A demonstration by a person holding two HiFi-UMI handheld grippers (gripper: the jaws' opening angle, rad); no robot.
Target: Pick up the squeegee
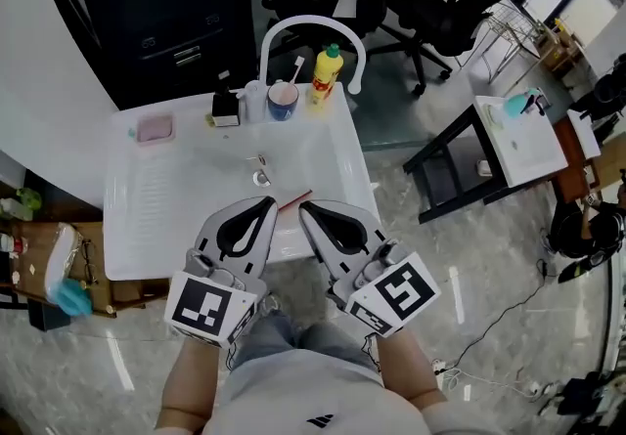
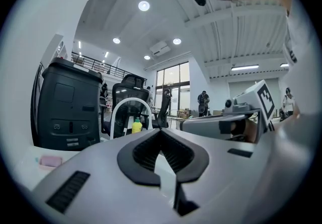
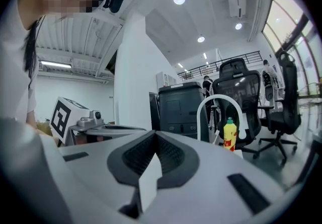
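Two tongs are being held side by side, low in front of the person's body, with both forearms being kept close together and the marker cubes being turned up toward the head camera. The left tongs and the right tongs are being pointed level and away from the person, their tips angling slightly toward each other over the near edge of the white desk with its sunken basin. In the left gripper view the jaws of the left tongs are being kept pressed together at the tips with nothing between them, and in the right gripper view the right tongs are being kept closed and empty in the same way. The squeegee is not being made out with certainty: a thin reddish rod is lying in the basin just ahead of the tips, between the two tongs, touched by neither, and whether it belongs to the squeegee cannot be told. At the far rim an arched white faucet, a yellow bottle and a cup are being shown well apart from the tongs, with a pink block to the left.
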